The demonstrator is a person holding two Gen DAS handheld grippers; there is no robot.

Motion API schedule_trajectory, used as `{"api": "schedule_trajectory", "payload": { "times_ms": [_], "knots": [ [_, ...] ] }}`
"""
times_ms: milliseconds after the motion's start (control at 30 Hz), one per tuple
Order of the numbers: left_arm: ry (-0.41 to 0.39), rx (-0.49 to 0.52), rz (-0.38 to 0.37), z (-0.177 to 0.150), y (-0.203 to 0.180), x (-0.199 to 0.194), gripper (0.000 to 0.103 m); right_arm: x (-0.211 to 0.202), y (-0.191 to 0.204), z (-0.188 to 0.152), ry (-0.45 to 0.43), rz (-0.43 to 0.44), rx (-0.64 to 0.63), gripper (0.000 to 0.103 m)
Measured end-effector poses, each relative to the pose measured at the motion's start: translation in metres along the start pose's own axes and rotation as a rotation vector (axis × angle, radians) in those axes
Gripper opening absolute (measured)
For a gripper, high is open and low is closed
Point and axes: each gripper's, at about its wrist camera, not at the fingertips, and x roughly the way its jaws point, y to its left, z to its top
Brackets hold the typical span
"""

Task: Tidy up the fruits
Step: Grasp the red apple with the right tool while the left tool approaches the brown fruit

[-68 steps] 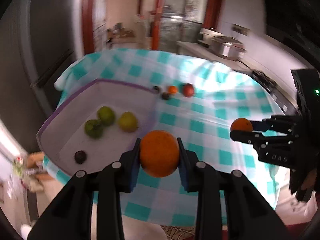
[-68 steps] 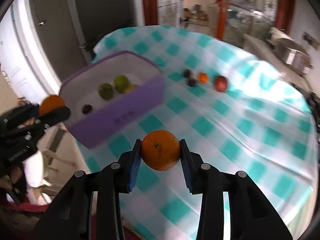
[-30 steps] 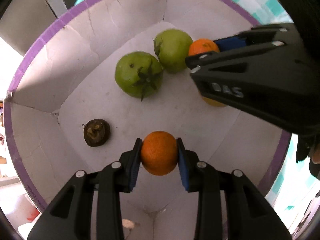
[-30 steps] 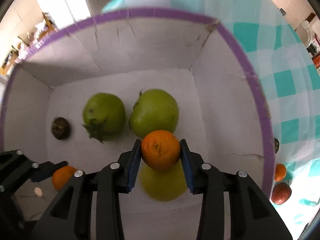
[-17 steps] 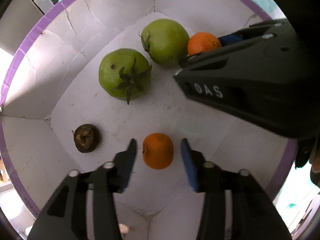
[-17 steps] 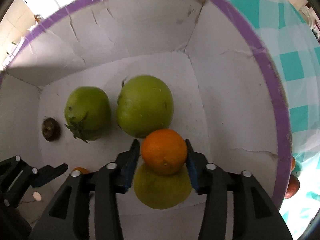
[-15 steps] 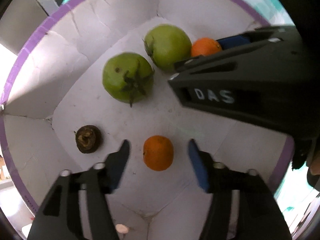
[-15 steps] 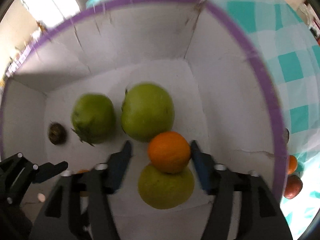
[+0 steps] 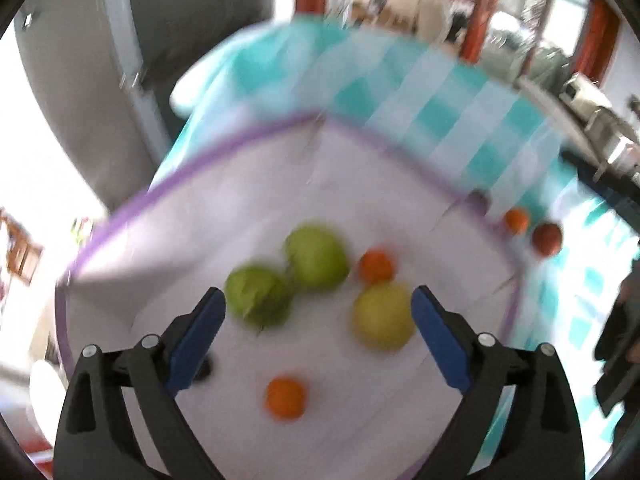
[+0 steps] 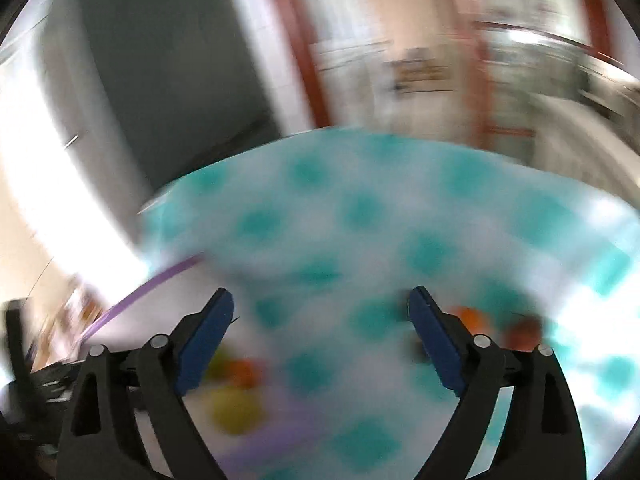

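Observation:
The white box with a purple rim [image 9: 172, 188] holds two green fruits [image 9: 316, 258] [image 9: 258, 295], a yellow fruit [image 9: 382, 316] and two oranges [image 9: 286, 397] [image 9: 376, 266]. My left gripper [image 9: 318, 334] is open and empty above the box. My right gripper [image 10: 320, 330] is open and empty over the checked cloth; its view is badly blurred. A small orange [image 9: 517, 220], a red fruit [image 9: 546, 239] and a dark fruit [image 9: 478, 200] lie on the cloth beyond the box, and the orange [image 10: 466, 315] and red fruit [image 10: 524, 330] show in the right wrist view.
The teal and white checked tablecloth [image 9: 440, 92] covers the table. A grey fridge [image 9: 180, 20] stands behind the table's left end. The box rim [image 10: 132, 300] shows at the left of the right wrist view. A counter with appliances [image 9: 592, 92] is at far right.
Both grippers opened and let go of their oranges inside the box. Both have since lifted up and back; the right one has swung toward the cloth.

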Motion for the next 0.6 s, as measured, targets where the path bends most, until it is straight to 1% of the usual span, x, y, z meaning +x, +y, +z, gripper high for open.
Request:
{"api": "schedule_trajectory", "payload": {
  "times_ms": [33,67,100,133,167,200,267,333,367,400,467,500,567,600],
  "knots": [
    [-0.05,0.03,-0.015,0.01,-0.011,-0.008,0.096,0.003,-0.032,-0.008,-0.006,-0.111,0.055,0.087],
    [-0.081,0.051,-0.021,0.016,-0.023,-0.013,0.099,0.008,-0.058,-0.015,0.011,-0.189,0.094,0.087],
    [-0.114,0.073,-0.032,0.02,-0.038,-0.011,0.101,0.012,-0.077,-0.022,0.035,-0.232,0.12,0.087],
    [-0.141,0.093,-0.059,0.027,-0.057,-0.013,0.101,0.022,-0.1,-0.032,0.08,-0.286,0.147,0.087],
    [-0.153,0.111,-0.095,0.031,-0.075,-0.008,0.101,0.029,-0.118,-0.039,0.112,-0.316,0.157,0.087],
    [-0.157,0.133,-0.136,0.035,-0.093,-0.011,0.101,0.034,-0.129,-0.043,0.133,-0.328,0.154,0.087],
    [-0.153,0.173,-0.179,0.039,-0.121,-0.011,0.101,0.053,-0.143,-0.051,0.197,-0.339,0.107,0.087],
    [-0.133,0.25,-0.238,0.043,-0.16,-0.001,0.101,0.066,-0.144,-0.054,0.227,-0.317,0.054,0.087],
    [-0.123,0.295,-0.249,0.043,-0.178,0.003,0.101,0.073,-0.141,-0.054,0.235,-0.302,0.025,0.087],
    [-0.109,0.345,-0.247,0.041,-0.195,0.009,0.101,0.084,-0.138,-0.053,0.249,-0.296,-0.017,0.087],
    [-0.079,0.43,-0.234,0.032,-0.225,0.025,0.101,0.103,-0.133,-0.051,0.259,-0.319,-0.08,0.086],
    [-0.068,0.469,-0.225,0.03,-0.241,0.034,0.101,0.111,-0.132,-0.049,0.264,-0.32,-0.107,0.083],
    [-0.043,0.507,-0.218,0.016,-0.243,0.048,0.101,0.122,-0.13,-0.052,0.285,-0.333,-0.134,0.079],
    [-0.023,0.516,-0.224,0.013,-0.246,0.057,0.101,0.127,-0.131,-0.052,0.292,-0.341,-0.148,0.074]
  ]
}}
